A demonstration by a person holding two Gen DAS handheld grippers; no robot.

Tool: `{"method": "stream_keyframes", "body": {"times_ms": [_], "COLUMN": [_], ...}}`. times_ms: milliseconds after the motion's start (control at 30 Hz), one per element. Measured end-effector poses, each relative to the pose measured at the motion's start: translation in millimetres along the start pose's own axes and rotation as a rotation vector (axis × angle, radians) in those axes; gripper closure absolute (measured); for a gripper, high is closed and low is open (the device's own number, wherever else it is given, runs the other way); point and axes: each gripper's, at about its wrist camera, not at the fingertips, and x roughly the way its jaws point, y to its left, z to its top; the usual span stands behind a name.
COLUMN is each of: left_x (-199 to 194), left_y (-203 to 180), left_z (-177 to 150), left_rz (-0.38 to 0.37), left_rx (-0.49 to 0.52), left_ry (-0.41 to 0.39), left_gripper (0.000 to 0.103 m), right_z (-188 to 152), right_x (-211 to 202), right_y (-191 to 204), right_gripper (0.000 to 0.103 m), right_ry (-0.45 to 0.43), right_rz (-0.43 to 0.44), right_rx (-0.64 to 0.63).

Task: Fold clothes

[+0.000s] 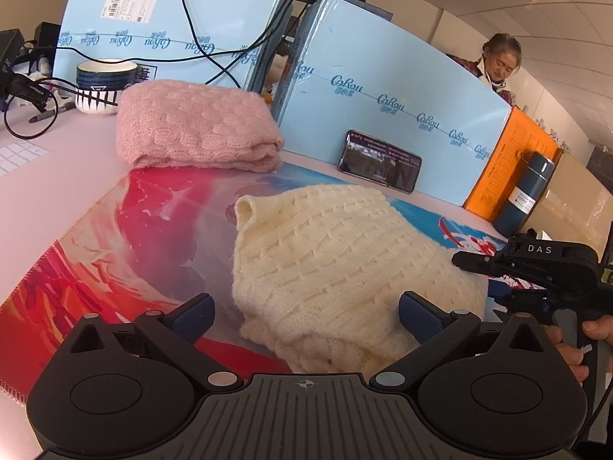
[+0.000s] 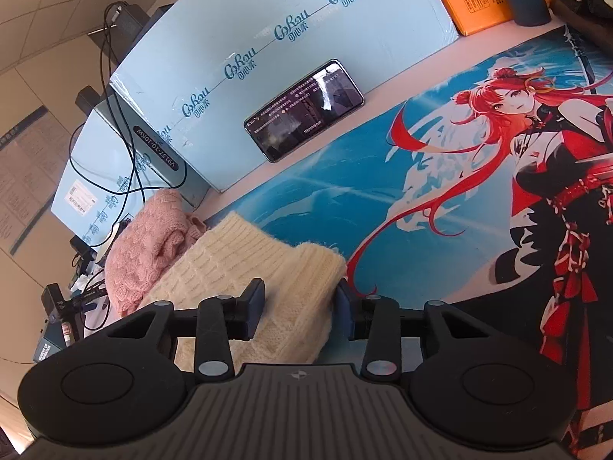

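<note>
A cream knitted sweater [image 1: 337,264] lies bunched on the printed desk mat [image 1: 126,237]; it also shows in the right wrist view [image 2: 245,268]. My left gripper [image 1: 306,316] is open, its near edge of the sweater between the fingers, not clamped. My right gripper [image 2: 300,306] is open, its fingers straddling the sweater's near end; it shows from the side in the left wrist view [image 1: 471,260] at the sweater's right edge. A folded pink knitted sweater [image 1: 195,126] lies behind, also in the right wrist view [image 2: 149,245].
Light blue boxes [image 1: 383,88] wall the back of the desk, a phone [image 1: 379,161] leaning on one. A mug [image 1: 103,84], cables and a pen sit at back left. An orange box [image 1: 509,157] and dark flask [image 1: 525,191] stand right. A person [image 1: 502,61] sits behind.
</note>
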Motion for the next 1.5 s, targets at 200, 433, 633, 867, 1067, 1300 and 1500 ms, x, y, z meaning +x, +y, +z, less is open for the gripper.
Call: {"method": "stream_keyframes", "body": {"times_ms": [200,433,633,867,1067,1300,1500], "left_x": [9.2,31.5,42.3,47.4,56.8,71.2,67.4], "left_y": [-3.0,-31.7,-53.7,-33.6,-30.5,-53.5,-69.4], "left_z": [3.3,2.3,-0.6,15.5,17.9,14.7,7.7], "left_rz": [-0.014,-0.111,-0.180,-0.108,-0.189,-0.271,-0.248], "left_rx": [-0.006,0.042,0.087,-0.031,-0.076,-0.042,0.038], "left_ry": [0.006,0.039,0.059,0.054,0.087,0.115,0.083], "left_gripper": [0.001,0.001,0.001,0.000,0.000,0.001,0.020], "right_z": [-9.6,-17.7,-15.6,-21.3,-22.5,-27.2,-32.7], "right_x": [-27.7,-73.5,-94.4,-102.3,-95.2,-73.2,-58.8], "right_y": [-14.1,-44.2,-66.0,-69.4,-69.5,-47.6,-32.5], "right_gripper": [0.082,0.086,0.086,0.043,0.032,0.029,0.052], "right_ry": [-0.015,-0.090,-0.156,-0.187,-0.148,-0.066,-0.033], "right_rz": [0.050,0.028,-0.029,-0.069,0.008,0.087,0.152], "right_rx": [0.038,0.104,0.140,0.125,0.145,0.130,0.113]}}
